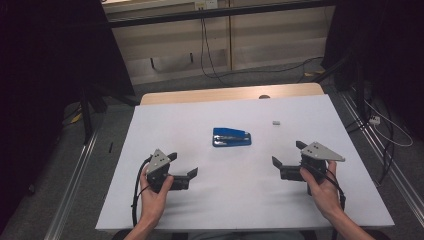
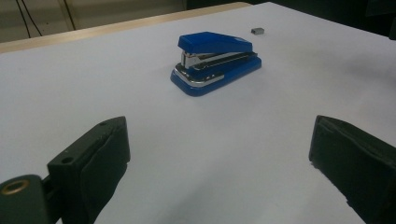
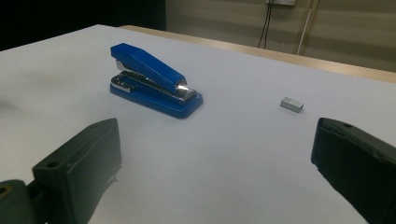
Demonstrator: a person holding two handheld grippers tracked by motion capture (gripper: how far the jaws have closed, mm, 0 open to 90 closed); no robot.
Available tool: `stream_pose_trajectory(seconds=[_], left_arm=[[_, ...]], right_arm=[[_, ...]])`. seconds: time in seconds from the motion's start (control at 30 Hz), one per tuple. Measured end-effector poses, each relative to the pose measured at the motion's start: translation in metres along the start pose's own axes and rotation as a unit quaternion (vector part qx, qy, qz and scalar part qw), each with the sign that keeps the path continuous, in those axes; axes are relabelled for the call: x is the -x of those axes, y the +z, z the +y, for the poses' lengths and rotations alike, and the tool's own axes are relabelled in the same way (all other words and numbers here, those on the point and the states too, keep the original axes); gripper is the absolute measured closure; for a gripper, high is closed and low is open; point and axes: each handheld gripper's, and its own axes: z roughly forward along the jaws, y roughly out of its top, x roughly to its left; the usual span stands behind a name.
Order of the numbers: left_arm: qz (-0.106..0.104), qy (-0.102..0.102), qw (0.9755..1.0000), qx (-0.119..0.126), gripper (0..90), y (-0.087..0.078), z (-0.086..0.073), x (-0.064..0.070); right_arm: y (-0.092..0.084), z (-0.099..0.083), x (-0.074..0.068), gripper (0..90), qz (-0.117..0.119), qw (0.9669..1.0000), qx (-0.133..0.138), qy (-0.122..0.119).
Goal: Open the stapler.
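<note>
White table (image 1: 200,200), blue stapler (image 1: 231,137) centred

Bare table (image 1: 165,120) around stapler (image 1: 231,137), staple block (image 1: 276,122) well right, approach unobstructed

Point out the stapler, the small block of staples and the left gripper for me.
stapler (image 1: 231,137), high view, on its blue top arm.
staples (image 3: 292,104), right gripper view, on the grey block's front face.
left gripper (image 1: 183,164), high view, midway between its open fingertips.
</note>
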Motion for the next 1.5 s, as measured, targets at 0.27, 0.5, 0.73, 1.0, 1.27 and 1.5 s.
stream_pose_trajectory(seconds=[0.27, 0.5, 0.73, 1.0, 1.27, 1.5], left_arm=[[-0.012, 0.015, 0.9998, 0.007, 4.9, 0.007, 0.008, 0.000], [-0.014, 0.016, 0.9996, 0.018, 5.0, 0.019, 0.015, -0.002], [-0.011, 0.026, 0.9995, 0.018, 5.1, 0.038, 0.025, -0.004], [-0.012, 0.028, 0.9994, 0.016, 5.4, 0.054, 0.033, -0.008], [-0.006, 0.019, 0.9996, 0.023, 5.6, 0.070, 0.047, -0.016], [0.000, 0.036, 0.9991, 0.022, 5.8, 0.084, 0.060, -0.019]], right_arm=[[0.012, 0.008, -0.006, 1.4, 0.038, 0.9992, 0.015, -0.002], [0.025, 0.012, -0.014, 2.2, 0.053, 0.9985, 0.012, -0.009], [0.037, 0.018, -0.018, 5.5, 0.066, 0.9977, 0.018, -0.005], [0.053, 0.025, -0.026, 12.9, 0.085, 0.9962, 0.017, -0.006], [0.070, 0.032, -0.031, 17.8, 0.094, 0.9953, 0.019, -0.010], [0.085, 0.039, -0.032, 22.9, 0.099, 0.9948, 0.022, -0.012]])
